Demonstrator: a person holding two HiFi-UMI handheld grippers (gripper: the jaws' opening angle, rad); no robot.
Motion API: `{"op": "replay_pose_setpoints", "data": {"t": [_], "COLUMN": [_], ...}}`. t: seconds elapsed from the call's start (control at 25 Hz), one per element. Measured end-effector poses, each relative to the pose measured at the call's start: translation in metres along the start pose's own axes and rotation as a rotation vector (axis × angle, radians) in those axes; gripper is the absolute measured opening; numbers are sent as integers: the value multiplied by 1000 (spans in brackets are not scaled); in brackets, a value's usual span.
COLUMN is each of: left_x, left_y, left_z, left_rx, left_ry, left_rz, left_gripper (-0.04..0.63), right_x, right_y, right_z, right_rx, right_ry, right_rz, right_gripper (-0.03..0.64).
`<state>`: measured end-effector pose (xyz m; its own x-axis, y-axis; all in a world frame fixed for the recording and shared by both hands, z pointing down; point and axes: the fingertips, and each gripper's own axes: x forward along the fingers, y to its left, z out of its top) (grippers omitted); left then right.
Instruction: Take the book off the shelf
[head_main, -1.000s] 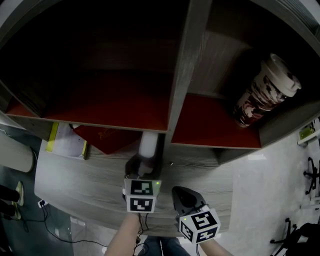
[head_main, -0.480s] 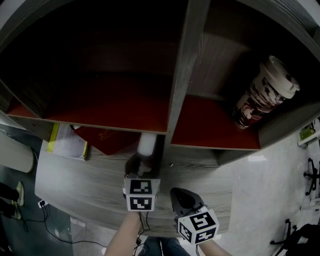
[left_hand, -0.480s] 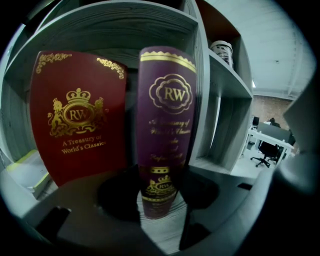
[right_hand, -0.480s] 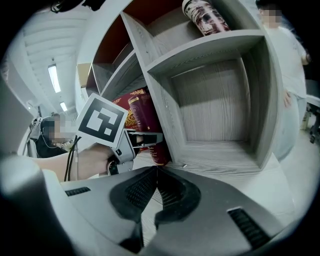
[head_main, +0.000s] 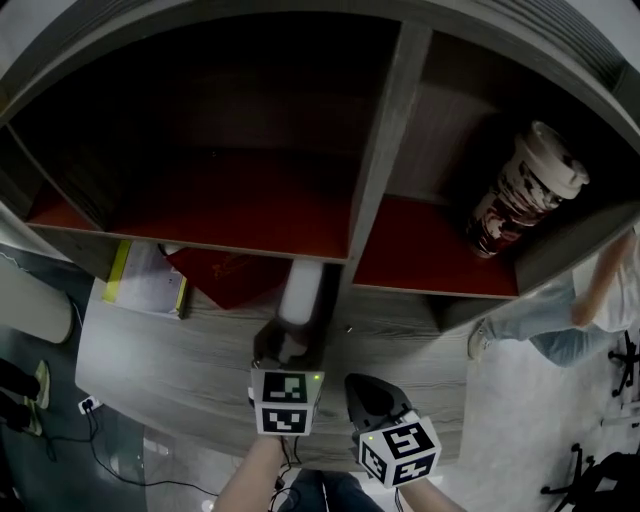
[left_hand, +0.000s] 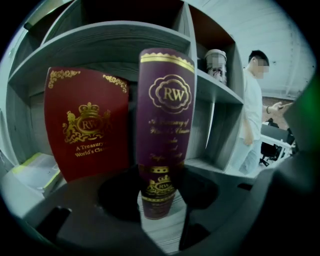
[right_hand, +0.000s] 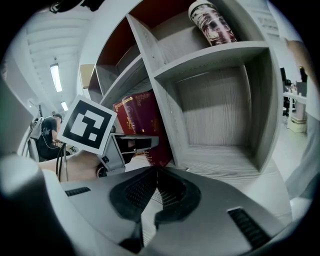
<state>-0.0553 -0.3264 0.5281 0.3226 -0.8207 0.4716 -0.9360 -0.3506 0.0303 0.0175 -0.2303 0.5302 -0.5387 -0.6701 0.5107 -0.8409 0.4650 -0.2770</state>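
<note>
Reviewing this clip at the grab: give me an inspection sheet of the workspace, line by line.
Surface: grey wood shelf unit, open compartments, red-lined upper boards.
Job's things: purple book upright at the divider; red book leaning behind it.
Clutter: yellow-edged booklet lying at the far left; paper cup in the upper right compartment.
Grippers: left gripper has its jaws on either side of the purple book's lower spine, pads apparently pressing it; right gripper has its jaws together, holding nothing.
Cables: floor cable at the left.
Surroundings: person standing to the right.
</note>
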Motion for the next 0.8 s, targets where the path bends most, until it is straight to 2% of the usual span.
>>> {"op": "replay_pose_setpoints", "data": {"t": [0.32,0.8], "left_x": [-29,-73], "left_y": [1,2], "left_z": [-3,-10], "left_rx": [5,-26], "left_ry": [-1,-11], "left_rz": [7,11], "left_gripper": [213,213], "right_x": [-5,-17], "right_y": [16,36], "right_z": [6,12], "right_rx": [-15,-37], "right_ry": [-19,-50], "right_rz": [11,1], "right_gripper": [8,8]}}
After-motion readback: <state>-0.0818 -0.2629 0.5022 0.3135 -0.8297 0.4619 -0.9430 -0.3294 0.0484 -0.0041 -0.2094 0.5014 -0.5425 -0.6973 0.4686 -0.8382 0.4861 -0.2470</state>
